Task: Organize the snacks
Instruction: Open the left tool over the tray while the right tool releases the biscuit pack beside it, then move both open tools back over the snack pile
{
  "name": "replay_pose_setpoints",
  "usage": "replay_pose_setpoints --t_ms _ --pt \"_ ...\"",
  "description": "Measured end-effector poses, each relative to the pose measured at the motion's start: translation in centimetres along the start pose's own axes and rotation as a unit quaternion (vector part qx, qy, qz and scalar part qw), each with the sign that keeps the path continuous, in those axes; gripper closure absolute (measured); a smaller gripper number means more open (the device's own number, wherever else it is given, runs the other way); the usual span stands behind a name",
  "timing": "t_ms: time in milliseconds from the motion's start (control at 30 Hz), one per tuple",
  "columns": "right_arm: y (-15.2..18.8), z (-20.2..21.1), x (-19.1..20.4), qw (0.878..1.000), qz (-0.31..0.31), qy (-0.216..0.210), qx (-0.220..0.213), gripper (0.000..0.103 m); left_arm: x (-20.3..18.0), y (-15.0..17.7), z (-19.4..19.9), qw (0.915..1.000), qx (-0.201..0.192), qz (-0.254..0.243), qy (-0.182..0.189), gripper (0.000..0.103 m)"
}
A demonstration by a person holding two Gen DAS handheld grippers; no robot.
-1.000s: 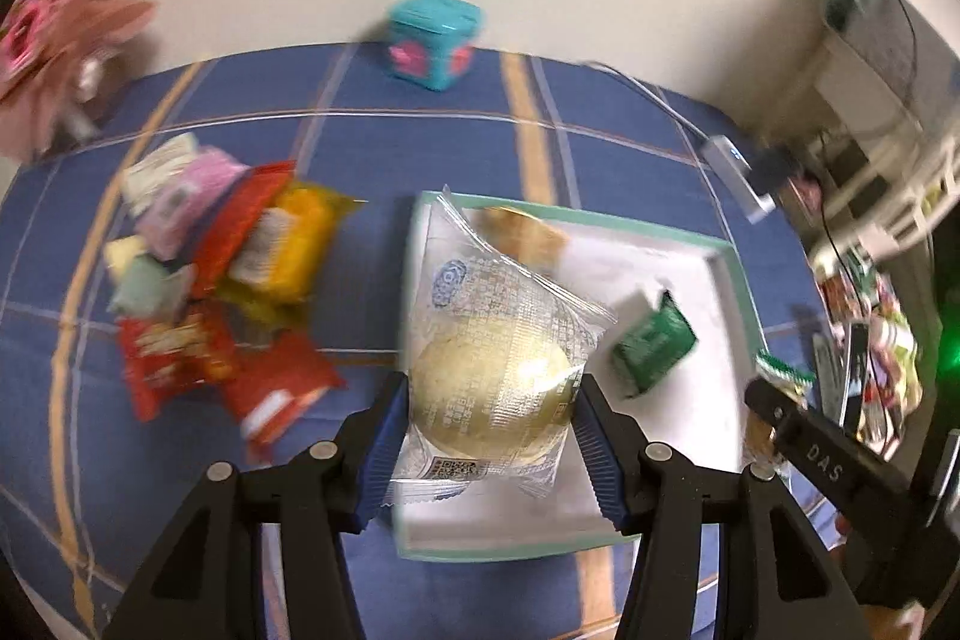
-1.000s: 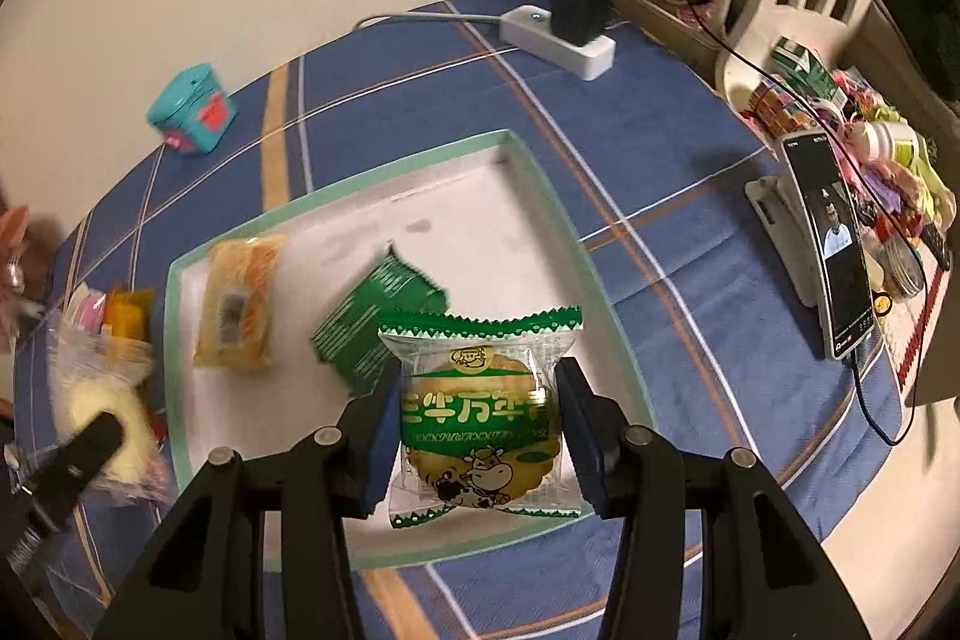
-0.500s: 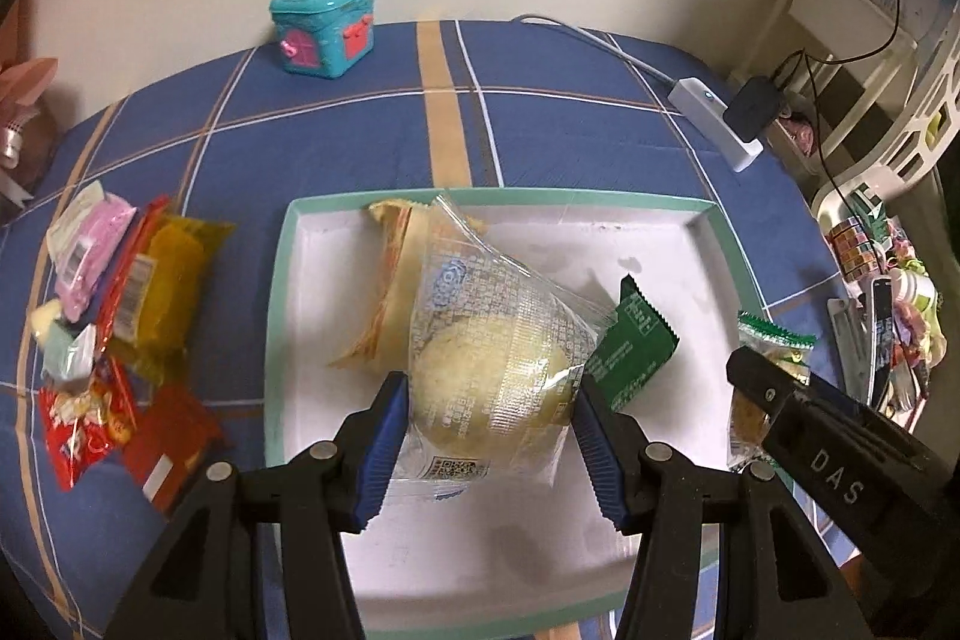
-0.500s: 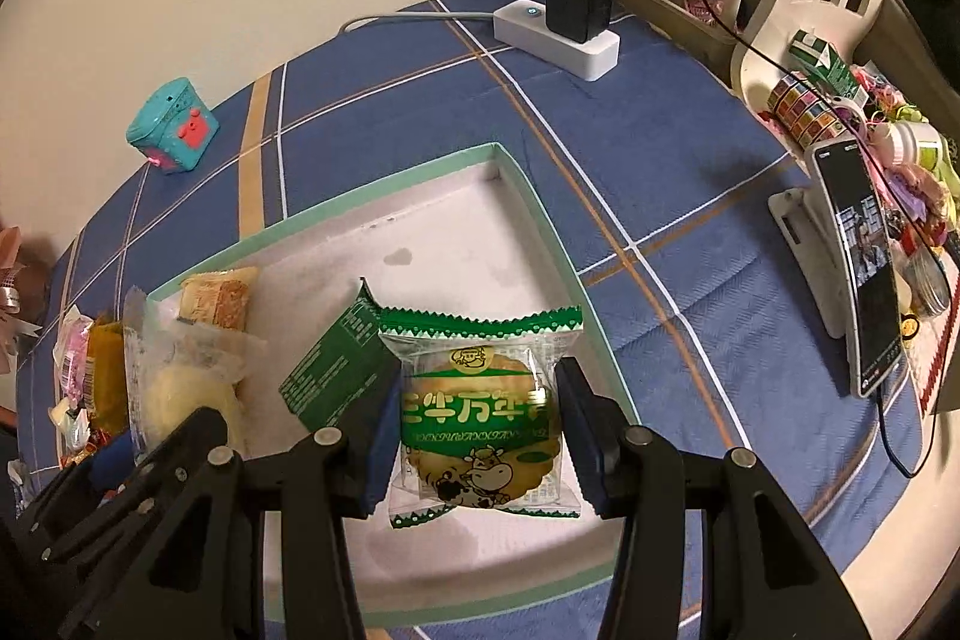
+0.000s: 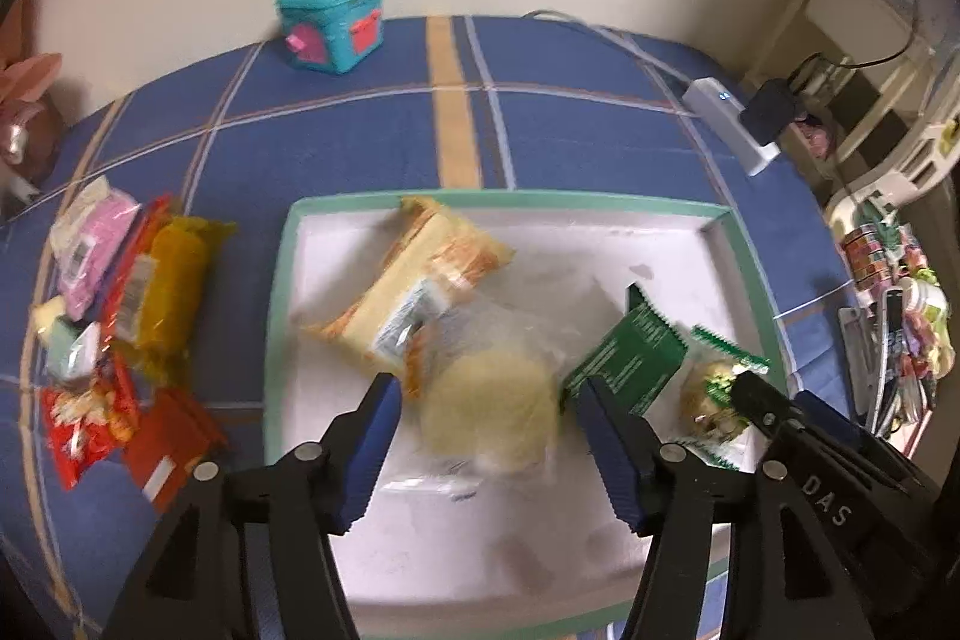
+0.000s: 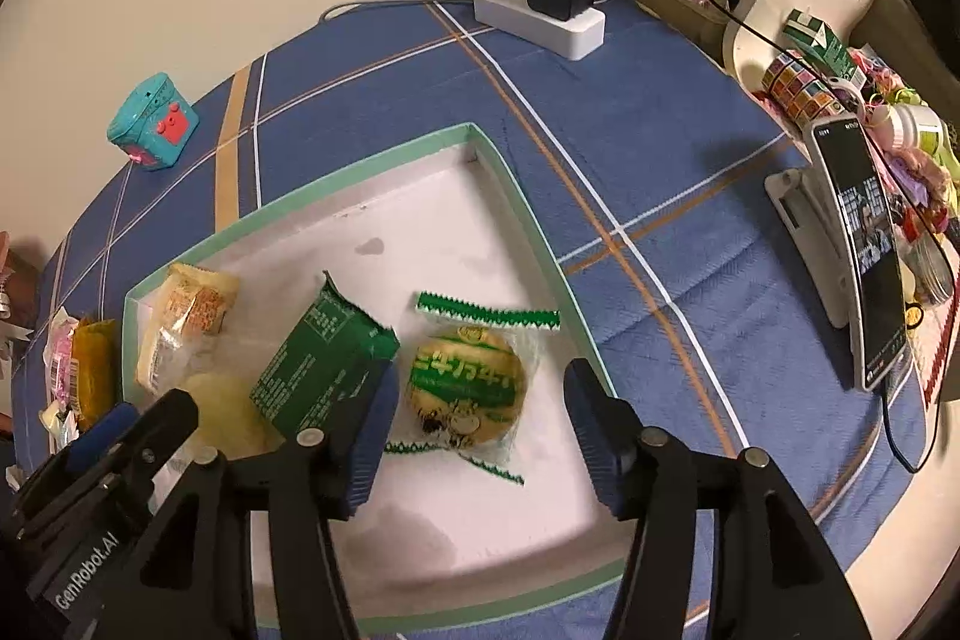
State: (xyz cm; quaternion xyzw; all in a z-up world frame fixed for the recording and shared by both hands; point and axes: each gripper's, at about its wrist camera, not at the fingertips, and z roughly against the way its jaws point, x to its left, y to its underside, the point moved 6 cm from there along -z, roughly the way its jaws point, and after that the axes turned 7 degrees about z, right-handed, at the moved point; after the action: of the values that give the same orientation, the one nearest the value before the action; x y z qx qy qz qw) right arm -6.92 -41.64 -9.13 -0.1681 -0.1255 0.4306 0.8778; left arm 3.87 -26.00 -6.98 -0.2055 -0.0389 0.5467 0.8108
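Snacks lie in two groups: a loose pile of packets [image 5: 120, 316] on the blue cloth [image 5: 360, 130], left of the left gripper [image 5: 486, 436], and four in the white tray [image 5: 282, 280]. That gripper's jaws have just been opening; they stand spread, and the pale round cake [image 5: 486, 412] in clear wrap lies between the fingers, pads clear of it. Beyond its fingertips rests an orange-and-yellow packet [image 5: 420, 274], and a green packet [image 5: 630, 364] lies by its right finger. The right gripper [image 6: 480, 412] has likewise been opening, and the green-labelled biscuit [image 6: 468, 388] lies loose on the tray between its spread fingers.
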Motion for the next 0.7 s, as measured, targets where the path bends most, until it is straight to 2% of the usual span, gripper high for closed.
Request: replay_pose_setpoints --t_ms 100,133,200,233,333,433,600,633,700 --pt "0.3 0.4 0.4 1.0 0.01 0.005 0.004 0.042 1.1 0.3 0.3 0.9996 0.008 0.01 -0.024 0.035" --pt "0.4 0.6 0.6 1.0 0.013 0.005 0.005 0.037 1.5 0.4 0.4 0.9994 0.01 0.014 -0.03 0.032" --pt "0.7 1.1 1.1 1.0 0.017 0.001 0.003 0.026 2.6 0.5 0.7 0.9988 0.009 0.025 -0.042 0.018" --pt "0.8 1.3 1.4 1.0 0.021 -0.002 0.001 0.021 3.0 0.6 0.8 0.9985 0.008 0.029 -0.046 0.017" --pt "1.2 1.8 2.5 0.999 0.034 -0.006 -0.003 0.017 4.6 0.8 1.4 0.9972 0.007 0.047 -0.057 0.015" --pt "1.6 2.1 3.5 0.999 0.045 -0.007 -0.004 0.017 6.2 1.2 1.9 0.9959 0.003 0.066 -0.062 0.0" --pt "2.2 2.8 5.0 0.998 0.065 -0.007 -0.007 0.015 9.4 2.1 3.1 0.9923 0.001 0.096 -0.078 0.0" --pt "2.4 3.0 5.3 0.998 0.068 -0.007 -0.009 0.01 9.9 2.1 3.3 0.9918 0.0 0.1 -0.079 0.0" --pt "2.6 3.5 5.8 0.997 0.072 -0.008 -0.017 0.005 11.0 2.3 3.9 0.9904 -0.003 0.111 -0.082 0.0"
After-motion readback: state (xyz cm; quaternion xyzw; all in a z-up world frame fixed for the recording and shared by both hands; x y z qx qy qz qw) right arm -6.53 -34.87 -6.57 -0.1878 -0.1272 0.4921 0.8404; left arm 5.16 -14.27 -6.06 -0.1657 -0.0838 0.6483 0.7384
